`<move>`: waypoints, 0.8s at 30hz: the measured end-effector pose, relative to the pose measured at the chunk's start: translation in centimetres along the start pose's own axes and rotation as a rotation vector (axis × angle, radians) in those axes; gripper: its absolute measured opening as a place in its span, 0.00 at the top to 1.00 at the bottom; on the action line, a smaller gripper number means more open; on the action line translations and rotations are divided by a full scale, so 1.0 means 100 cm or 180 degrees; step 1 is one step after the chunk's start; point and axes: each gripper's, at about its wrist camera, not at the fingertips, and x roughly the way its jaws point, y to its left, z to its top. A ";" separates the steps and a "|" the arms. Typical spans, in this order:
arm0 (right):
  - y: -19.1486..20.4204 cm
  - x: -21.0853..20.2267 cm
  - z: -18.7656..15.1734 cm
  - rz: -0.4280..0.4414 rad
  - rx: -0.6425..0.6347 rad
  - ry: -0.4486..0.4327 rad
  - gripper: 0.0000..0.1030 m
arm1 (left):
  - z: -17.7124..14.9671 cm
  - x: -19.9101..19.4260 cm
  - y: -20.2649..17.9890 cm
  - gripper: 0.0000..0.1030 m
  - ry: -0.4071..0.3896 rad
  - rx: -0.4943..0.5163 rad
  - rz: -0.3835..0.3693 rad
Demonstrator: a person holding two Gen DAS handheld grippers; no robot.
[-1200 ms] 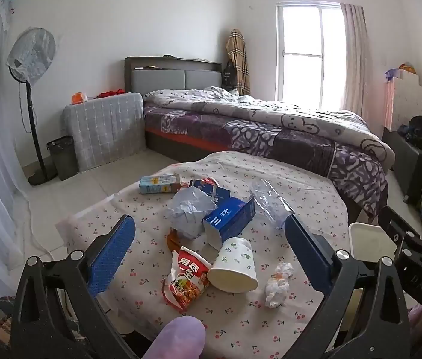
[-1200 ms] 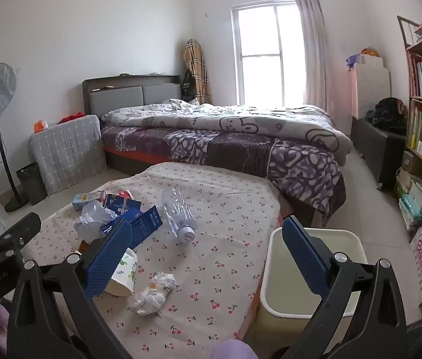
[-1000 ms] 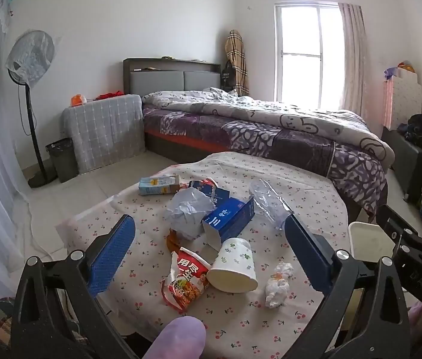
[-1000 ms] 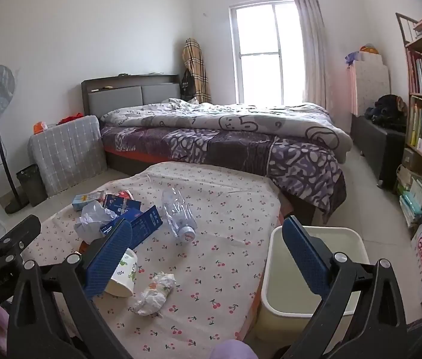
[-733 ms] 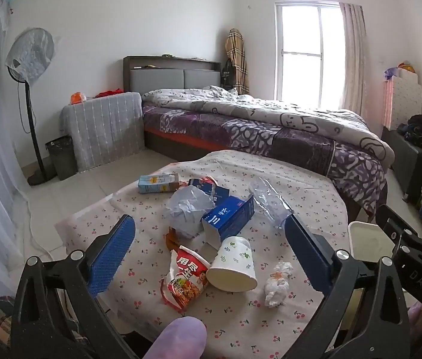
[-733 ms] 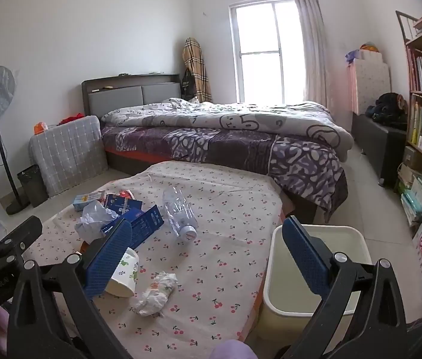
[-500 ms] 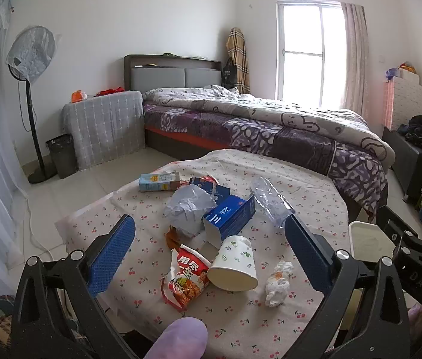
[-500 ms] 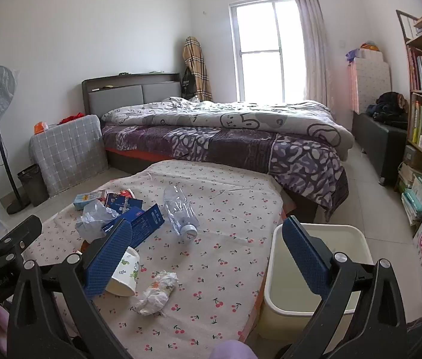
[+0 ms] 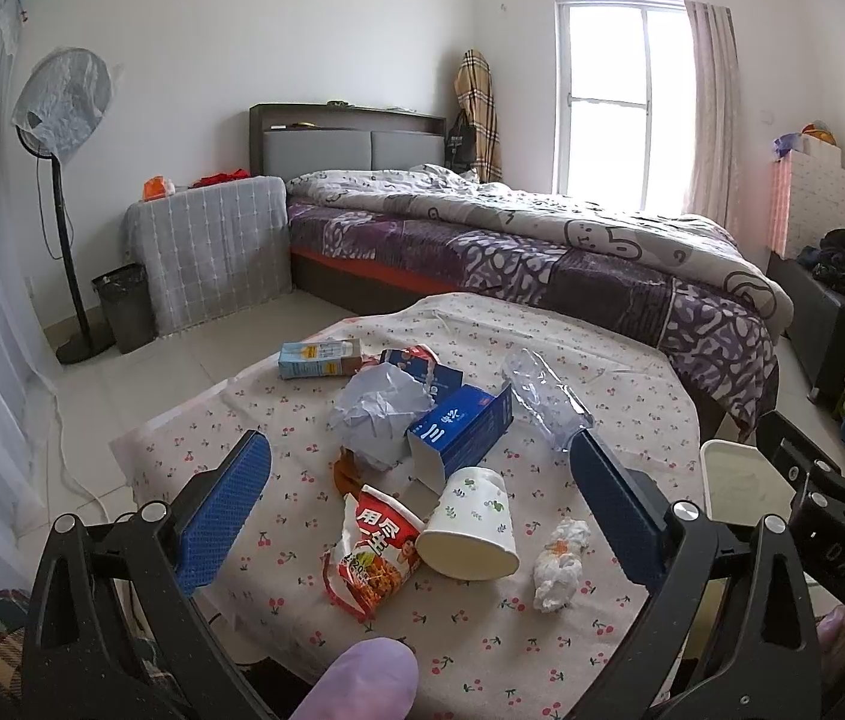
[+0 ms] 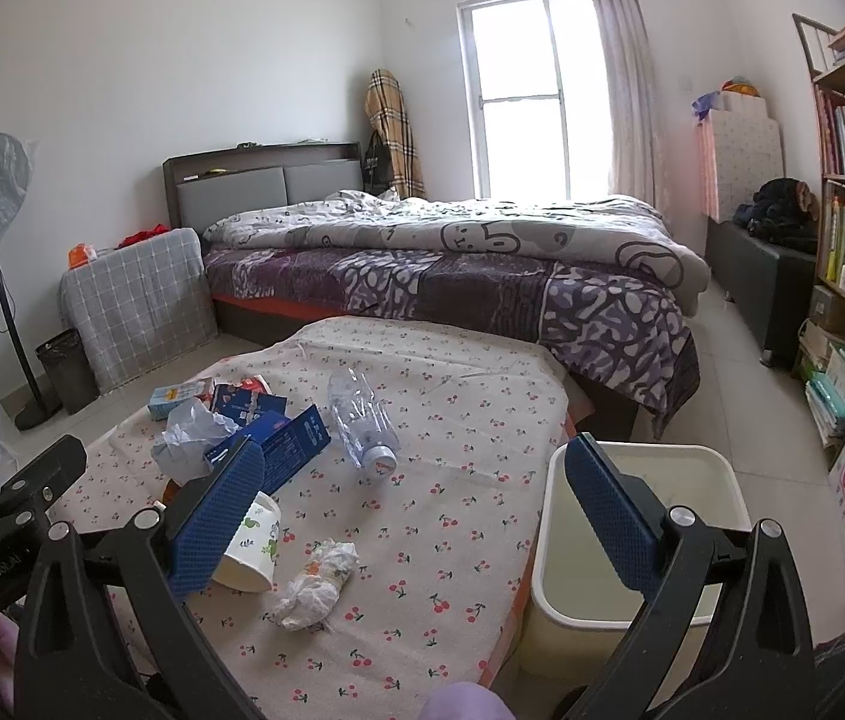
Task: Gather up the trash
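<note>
Both grippers held above the near edge of the table (image 9: 602,372), cherry-print cloth. Left gripper (image 9: 419,513): fingers spread wide, nothing between them. Right gripper (image 10: 413,516): same, spread and empty.

Trash lies ahead of the left gripper: red snack wrapper (image 9: 371,558) nearest, paper cup (image 9: 470,531) on its side touching it, crumpled tissue (image 9: 557,561) just right. Further out, blue carton (image 9: 461,435), crumpled plastic bag (image 9: 377,408), clear bottle (image 9: 545,399), small milk box (image 9: 317,358).

White bin (image 10: 638,540) stands beside the table, under the right gripper's right finger.
</note>
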 end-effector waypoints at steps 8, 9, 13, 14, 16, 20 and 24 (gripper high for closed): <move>0.000 0.000 0.000 0.0002 -0.0004 0.0000 0.05 | -0.002 0.005 0.002 0.07 0.0015 -0.0007 -0.0005; 0.000 -0.001 0.000 0.0003 -0.0002 -0.0003 0.05 | -0.003 0.005 0.002 0.07 0.0017 -0.0006 -0.0006; 0.000 0.000 0.001 0.0001 -0.0001 0.0004 0.05 | -0.002 0.006 0.002 0.07 0.0023 -0.0004 -0.0008; 0.000 0.000 0.001 0.0003 0.0000 0.0004 0.05 | -0.002 0.005 0.002 0.07 0.0023 -0.0004 -0.0006; 0.000 0.000 -0.001 0.0002 0.0000 0.0004 0.05 | -0.006 0.005 0.004 0.07 0.0025 -0.0004 -0.0005; 0.000 0.000 0.000 0.0004 0.0000 0.0005 0.05 | -0.005 0.005 0.004 0.07 0.0028 -0.0007 -0.0006; 0.000 0.000 0.000 0.0004 0.0001 0.0007 0.05 | -0.008 0.006 0.003 0.07 0.0032 -0.0005 -0.0005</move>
